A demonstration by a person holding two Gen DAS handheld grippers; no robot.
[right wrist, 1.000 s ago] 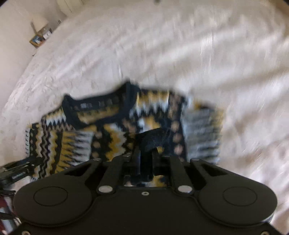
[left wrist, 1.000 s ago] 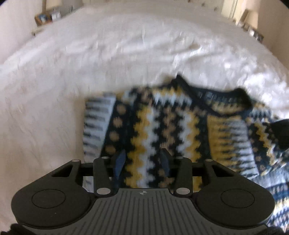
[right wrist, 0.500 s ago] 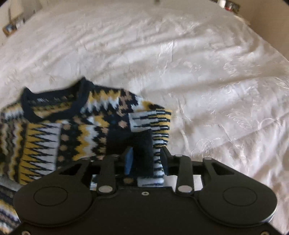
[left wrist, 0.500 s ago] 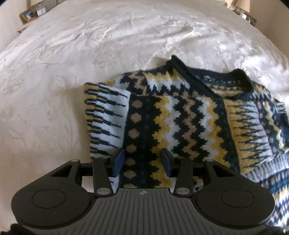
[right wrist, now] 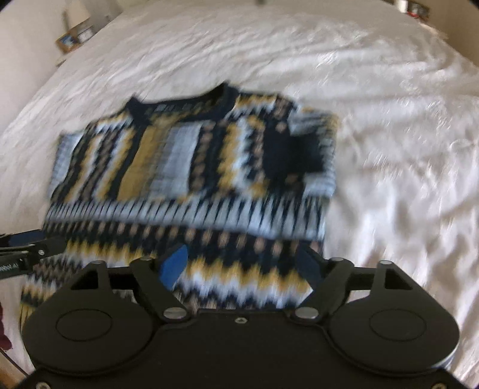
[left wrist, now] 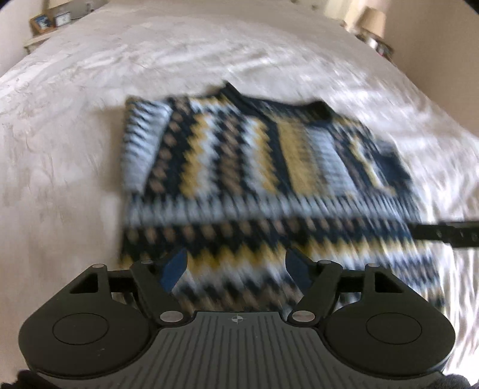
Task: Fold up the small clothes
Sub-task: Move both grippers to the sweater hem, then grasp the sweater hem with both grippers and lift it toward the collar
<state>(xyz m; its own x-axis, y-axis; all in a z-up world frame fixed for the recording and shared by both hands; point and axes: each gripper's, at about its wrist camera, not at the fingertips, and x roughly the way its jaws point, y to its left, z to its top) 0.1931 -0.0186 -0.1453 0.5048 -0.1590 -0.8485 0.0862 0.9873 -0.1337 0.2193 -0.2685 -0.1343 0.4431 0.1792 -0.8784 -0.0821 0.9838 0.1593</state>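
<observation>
While sweater [left wrist: 263,167] lies on bed [left wrist: 74,149] | left gripper [left wrist: 236,269] released | right gripper [right wrist: 242,266] released, grasping nothing

One patterned sweater [left wrist: 257,167] lies on one bed [left wrist: 74,167]; two tongs show, left tongs [left wrist: 236,269] and right tongs [right wrist: 239,267]; two picture frames [right wrist: 73,37] stand beyond.

1. A bed [left wrist: 89,149] with a wrinkled white bedspread fills both views, lit in bright patches.
2. Pale, plain walls [right wrist: 27,45] rise behind it.
3. A small framed picture [left wrist: 40,21] stands on a bedside shelf at far left.
4. A lamp [left wrist: 371,21] stands at far right.
</observation>
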